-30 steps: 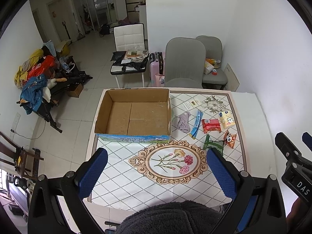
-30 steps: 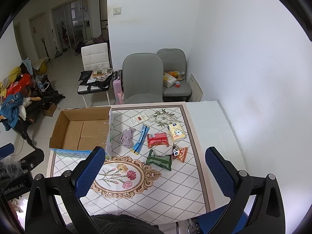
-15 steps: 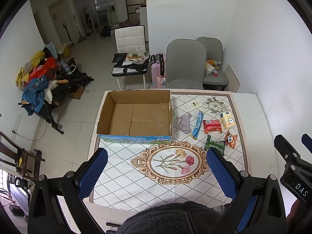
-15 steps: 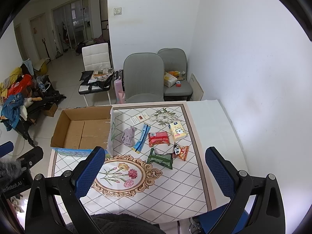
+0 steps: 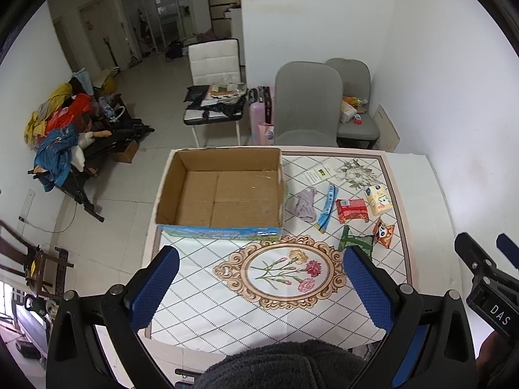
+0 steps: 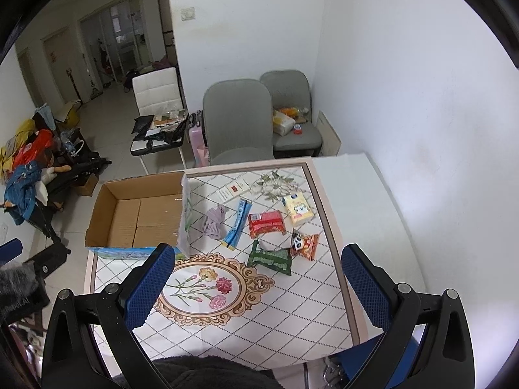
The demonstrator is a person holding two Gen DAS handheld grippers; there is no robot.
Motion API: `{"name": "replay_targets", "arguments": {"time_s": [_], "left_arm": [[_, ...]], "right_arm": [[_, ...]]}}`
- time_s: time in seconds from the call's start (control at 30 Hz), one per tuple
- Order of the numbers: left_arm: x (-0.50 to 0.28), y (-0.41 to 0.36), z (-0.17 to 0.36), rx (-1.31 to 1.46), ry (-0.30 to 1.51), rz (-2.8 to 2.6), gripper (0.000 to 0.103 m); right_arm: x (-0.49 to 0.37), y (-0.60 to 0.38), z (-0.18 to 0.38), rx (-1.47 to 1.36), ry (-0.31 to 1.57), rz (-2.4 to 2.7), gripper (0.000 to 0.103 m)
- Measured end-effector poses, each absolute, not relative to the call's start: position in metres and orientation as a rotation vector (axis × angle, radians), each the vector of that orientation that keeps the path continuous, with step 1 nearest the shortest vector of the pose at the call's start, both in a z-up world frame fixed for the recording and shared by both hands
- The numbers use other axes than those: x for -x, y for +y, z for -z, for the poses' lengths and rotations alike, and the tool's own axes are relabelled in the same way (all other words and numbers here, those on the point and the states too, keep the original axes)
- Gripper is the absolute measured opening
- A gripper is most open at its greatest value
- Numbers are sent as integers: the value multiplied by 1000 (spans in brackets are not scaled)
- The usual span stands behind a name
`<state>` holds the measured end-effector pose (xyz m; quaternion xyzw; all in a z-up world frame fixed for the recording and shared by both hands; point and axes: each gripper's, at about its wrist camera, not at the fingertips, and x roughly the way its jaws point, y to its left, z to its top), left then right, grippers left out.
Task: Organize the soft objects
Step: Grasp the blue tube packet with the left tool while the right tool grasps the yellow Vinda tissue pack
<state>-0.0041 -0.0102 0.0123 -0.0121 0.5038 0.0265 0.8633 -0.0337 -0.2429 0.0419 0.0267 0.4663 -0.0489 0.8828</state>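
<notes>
An open cardboard box [image 5: 220, 191] [image 6: 139, 214] stands empty on the table's left part. To its right lie a crumpled purple cloth [image 5: 305, 207] [image 6: 214, 222], a blue strip packet [image 5: 327, 209] [image 6: 236, 227], a red tissue pack [image 5: 352, 210] [image 6: 266, 223], a yellow tissue pack [image 5: 378, 199] [image 6: 298, 210], a green packet [image 5: 355, 243] [image 6: 269, 257] and an orange snack bag [image 5: 383, 236] [image 6: 305, 244]. My left gripper [image 5: 259, 285] and right gripper [image 6: 256, 287] are both open and empty, high above the table's near part.
The table [image 5: 201, 308] has a patterned cloth with a floral oval. A white card [image 5: 319, 175] lies at the back. Two grey chairs [image 5: 308, 103] stand behind the table by the wall. A white chair [image 5: 215, 64] and piled clothes [image 5: 58, 136] stand on the floor at left.
Both grippers have drifted slightly back and up, so the table looks a little smaller. Nothing on the table has moved.
</notes>
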Motion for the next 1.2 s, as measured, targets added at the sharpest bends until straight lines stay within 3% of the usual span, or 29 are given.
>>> {"name": "replay_targets", "arguments": {"time_s": [0.23, 0.5, 0.63, 0.7, 0.8, 0.93, 1.2], "left_arm": [[-58, -53, 29, -14, 1131, 32, 103], [-175, -124, 138, -137, 1301, 151, 102], [-231, -157, 210, -200, 1423, 193, 81], [-256, -171, 256, -199, 1525, 215, 65], [-280, -188, 316, -217, 1643, 232, 54], [-294, -202, 375, -258, 1727, 218, 52], [-293, -197, 432, -255, 1812, 192, 48]], "right_arm": [[-7, -305, 5, -132, 1067, 174, 103], [-110, -392, 133, -160, 1277, 197, 103], [-178, -421, 213, -185, 1396, 147, 103], [-207, -427, 248, -202, 1438, 123, 103], [-245, -431, 296, -201, 1493, 106, 101], [-281, -430, 344, -192, 1556, 98, 92], [-322, -418, 405, -117, 1674, 48, 91]]}}
